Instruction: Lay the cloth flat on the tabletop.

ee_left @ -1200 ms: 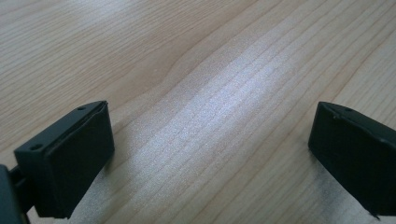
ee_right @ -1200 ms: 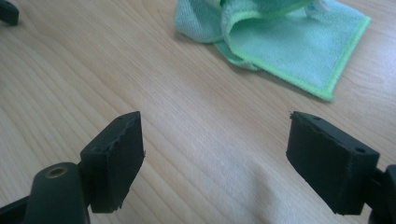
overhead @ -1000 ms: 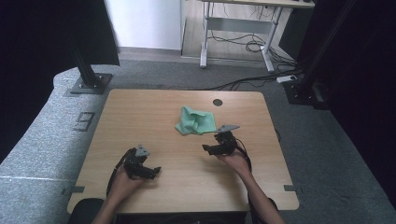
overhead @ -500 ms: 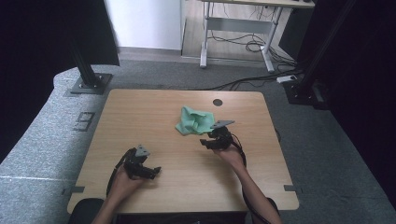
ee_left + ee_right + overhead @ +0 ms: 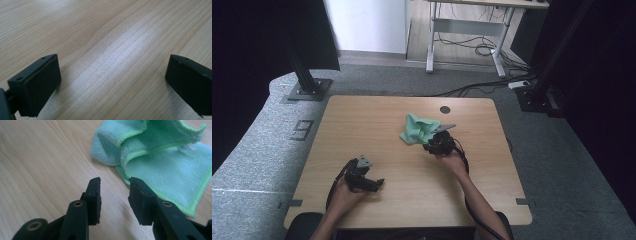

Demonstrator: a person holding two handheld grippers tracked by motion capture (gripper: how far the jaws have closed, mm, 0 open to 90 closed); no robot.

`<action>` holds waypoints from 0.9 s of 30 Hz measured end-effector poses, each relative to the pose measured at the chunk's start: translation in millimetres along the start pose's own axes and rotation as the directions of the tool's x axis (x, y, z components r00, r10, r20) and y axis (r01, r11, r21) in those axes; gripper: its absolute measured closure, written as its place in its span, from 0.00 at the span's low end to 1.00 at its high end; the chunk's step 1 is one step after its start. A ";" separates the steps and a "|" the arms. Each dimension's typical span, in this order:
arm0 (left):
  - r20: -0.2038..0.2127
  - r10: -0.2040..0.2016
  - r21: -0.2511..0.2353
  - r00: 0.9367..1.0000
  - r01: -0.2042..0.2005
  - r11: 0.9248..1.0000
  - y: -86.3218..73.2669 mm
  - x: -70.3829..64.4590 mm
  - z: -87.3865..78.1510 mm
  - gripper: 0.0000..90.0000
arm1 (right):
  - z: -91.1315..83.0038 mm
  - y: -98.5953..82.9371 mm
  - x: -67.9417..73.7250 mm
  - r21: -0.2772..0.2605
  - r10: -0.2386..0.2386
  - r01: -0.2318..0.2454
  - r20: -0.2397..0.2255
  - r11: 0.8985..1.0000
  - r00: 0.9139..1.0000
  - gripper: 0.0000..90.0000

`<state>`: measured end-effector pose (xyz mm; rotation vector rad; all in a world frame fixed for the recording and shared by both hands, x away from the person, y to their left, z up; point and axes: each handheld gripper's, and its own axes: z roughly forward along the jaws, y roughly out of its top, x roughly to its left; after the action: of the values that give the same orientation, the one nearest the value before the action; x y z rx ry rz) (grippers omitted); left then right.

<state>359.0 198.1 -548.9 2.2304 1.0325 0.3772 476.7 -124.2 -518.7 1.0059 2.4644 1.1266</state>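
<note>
High view: right gripper (image 5: 432,142) (jaws narrowly parted) has advanced to the green cloth (image 5: 418,129).

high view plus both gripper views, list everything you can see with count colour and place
cloth: 1, light green, crumpled on the far middle of the table
table: 1, light wood, centre of the high view
hole: 1, dark, round, in the table top near its far edge
desk frame: 1, pale, on the floor beyond the table
cables: several, black, on the floor under that desk
right gripper: 1, black, jaws open at the cloth's near edge
left gripper: 1, black, jaws wide open over bare wood at the near left
</note>
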 end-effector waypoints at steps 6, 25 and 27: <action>0.000 -0.001 -0.001 1.000 0.001 1.000 0.0 0.0 0.0 0.00 | 8.7 4.3 -1.4 0.012 -0.007 0.007 0.009 1.000 1.000 0.73; 0.000 0.002 0.001 1.000 -0.002 1.000 0.1 0.0 0.1 0.00 | 40.2 11.1 -11.9 0.034 0.013 -0.014 0.033 0.999 0.999 0.90; 0.000 0.002 0.001 1.000 -0.002 1.000 0.0 0.0 0.2 0.00 | 41.0 10.2 -12.5 0.040 0.018 -0.020 0.031 0.999 0.999 0.96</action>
<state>359.1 198.0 -549.0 2.2318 1.0309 0.3772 510.4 -104.8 -539.3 1.0521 2.4675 1.0637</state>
